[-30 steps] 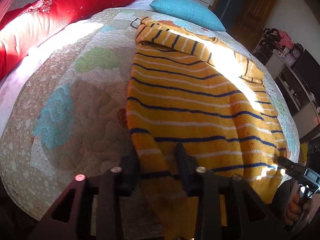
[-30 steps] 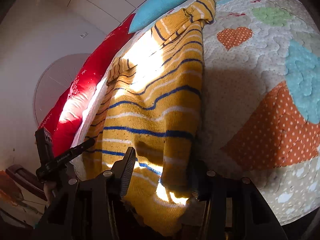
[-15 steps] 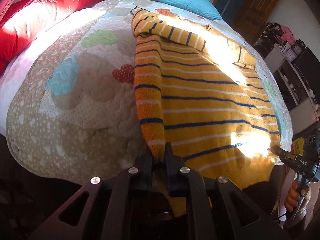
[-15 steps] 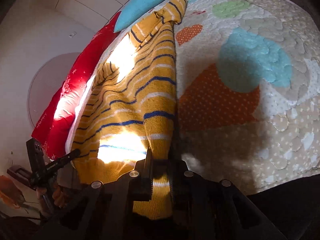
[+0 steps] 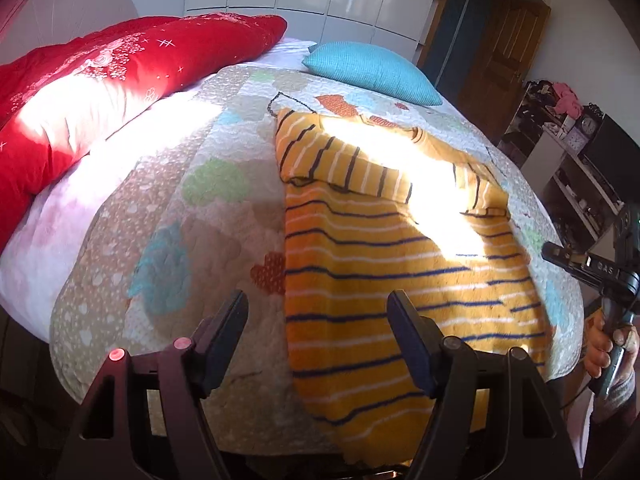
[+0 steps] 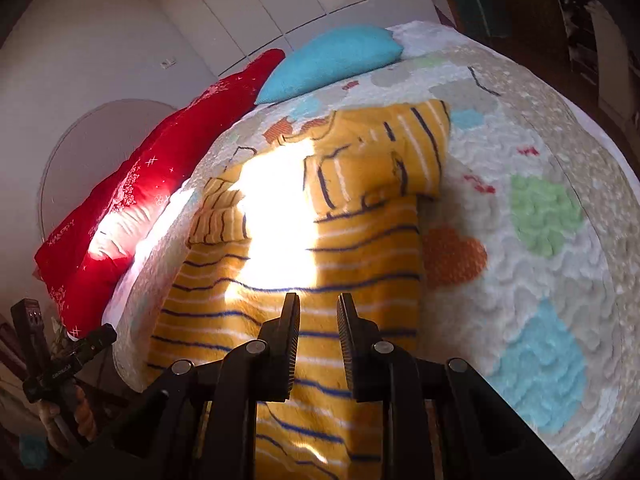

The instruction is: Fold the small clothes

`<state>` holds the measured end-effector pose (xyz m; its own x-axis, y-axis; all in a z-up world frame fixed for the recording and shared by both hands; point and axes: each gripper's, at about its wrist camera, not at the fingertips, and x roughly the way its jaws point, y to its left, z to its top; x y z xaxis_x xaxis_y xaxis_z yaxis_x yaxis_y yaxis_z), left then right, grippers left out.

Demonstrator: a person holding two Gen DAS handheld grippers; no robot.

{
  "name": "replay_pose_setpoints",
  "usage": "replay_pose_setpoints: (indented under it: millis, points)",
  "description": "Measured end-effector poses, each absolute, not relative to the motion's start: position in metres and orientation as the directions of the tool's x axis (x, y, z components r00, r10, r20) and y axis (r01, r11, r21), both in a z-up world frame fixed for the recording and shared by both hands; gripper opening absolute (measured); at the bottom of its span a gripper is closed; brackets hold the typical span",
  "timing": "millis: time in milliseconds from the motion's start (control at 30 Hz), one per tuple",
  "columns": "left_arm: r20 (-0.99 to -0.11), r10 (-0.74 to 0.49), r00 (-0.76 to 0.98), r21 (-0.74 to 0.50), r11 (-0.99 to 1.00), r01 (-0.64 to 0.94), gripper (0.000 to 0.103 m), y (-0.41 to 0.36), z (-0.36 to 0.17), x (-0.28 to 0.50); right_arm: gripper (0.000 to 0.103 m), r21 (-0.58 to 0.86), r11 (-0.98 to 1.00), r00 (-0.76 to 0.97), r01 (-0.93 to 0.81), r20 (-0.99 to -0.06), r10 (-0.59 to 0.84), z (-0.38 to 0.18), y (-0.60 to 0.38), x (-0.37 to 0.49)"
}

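A yellow sweater with blue and white stripes (image 5: 384, 264) lies flat on the quilted bed (image 5: 168, 216), sleeves folded across its top. Its hem hangs over the near bed edge. My left gripper (image 5: 318, 332) is wide open and empty above the sweater's left hem corner. My right gripper (image 6: 318, 332) is open with a narrow gap, empty, above the sweater (image 6: 320, 248) near its right hem. The right gripper also shows at the right edge of the left wrist view (image 5: 592, 272).
A red pillow (image 5: 100, 92) and a blue pillow (image 5: 368, 68) lie at the far end of the bed. A dark shelf with clutter (image 5: 568, 152) stands right of the bed. A wooden door (image 5: 496, 52) is behind.
Both grippers were shut on the sweater's hem corners half a second ago. Both have let go and pulled back; the left opened wide, and the sweater now lies flat.
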<state>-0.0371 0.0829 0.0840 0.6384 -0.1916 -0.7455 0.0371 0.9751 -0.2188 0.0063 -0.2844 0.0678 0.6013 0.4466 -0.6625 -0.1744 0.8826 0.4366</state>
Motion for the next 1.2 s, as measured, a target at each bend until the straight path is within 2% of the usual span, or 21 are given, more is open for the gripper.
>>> replay_pose_setpoints:
  millis: [33, 100, 200, 367, 533, 567, 633, 667, 900, 1067, 1167, 1200]
  points:
    - [-0.745, -0.204, 0.635, -0.231, 0.972, 0.042, 0.071, 0.079, 0.083, -0.032, 0.026, 0.421, 0.885, 0.606, -0.198, -0.657, 0.448, 0.077, -0.276, 0.025]
    - [-0.746, -0.221, 0.629, -0.239, 0.969, 0.057, 0.072, 0.067, 0.080, -0.024, 0.038, 0.410, 0.877, 0.587, -0.251, -0.656, 0.475, 0.094, -0.259, 0.063]
    - [-0.748, -0.233, 0.621, -0.232, 0.969, 0.083, 0.073, 0.051, 0.072, -0.025, 0.044, 0.384, 0.868, 0.528, -0.314, -0.689, 0.496, 0.101, -0.226, 0.126]
    - [-0.763, -0.268, 0.588, -0.256, 0.961, 0.104, 0.075, 0.041, 0.059, -0.027, 0.044, 0.251, 0.892, 0.415, -0.377, -0.815, 0.404, 0.067, -0.170, 0.216]
    - [-0.764, -0.258, 0.591, -0.257, 0.962, 0.088, 0.076, 0.054, 0.055, -0.025, 0.044, 0.204, 0.888, 0.320, -0.411, -0.880, 0.351, 0.020, -0.146, 0.258]
    - [-0.761, -0.258, 0.595, -0.263, 0.962, 0.080, 0.078, 0.058, 0.054, -0.024, 0.043, 0.189, 0.886, 0.319, -0.424, -0.884, 0.341, 0.016, -0.143, 0.259]
    - [-0.759, -0.262, 0.596, -0.283, 0.957, 0.061, 0.079, 0.067, 0.051, -0.022, 0.022, 0.138, 0.875, 0.334, -0.463, -0.888, 0.316, 0.016, -0.136, 0.254]
    - [-0.760, -0.268, 0.592, -0.294, 0.954, 0.054, 0.079, 0.071, 0.049, -0.020, 0.004, 0.138, 0.869, 0.326, -0.475, -0.890, 0.319, 0.017, -0.133, 0.253]
    - [-0.766, -0.273, 0.582, -0.318, 0.948, 0.028, 0.079, 0.081, 0.037, -0.014, 0.004, -0.028, 0.877, 0.460, -0.480, -0.859, 0.224, 0.050, -0.115, 0.249]
    - [-0.769, -0.256, 0.586, -0.308, 0.951, 0.011, 0.079, 0.082, 0.037, -0.017, 0.005, -0.106, 0.892, 0.450, -0.439, -0.886, 0.116, 0.028, -0.093, 0.279]
    - [-0.768, -0.244, 0.592, -0.304, 0.953, -0.001, 0.079, 0.086, 0.039, -0.022, 0.006, -0.077, 0.911, 0.471, -0.404, -0.872, 0.135, 0.033, -0.103, 0.275]
    - [-0.769, -0.238, 0.593, -0.300, 0.954, -0.006, 0.079, 0.088, 0.040, -0.024, 0.013, -0.027, 0.926, 0.484, -0.377, -0.858, 0.172, 0.043, -0.113, 0.269]
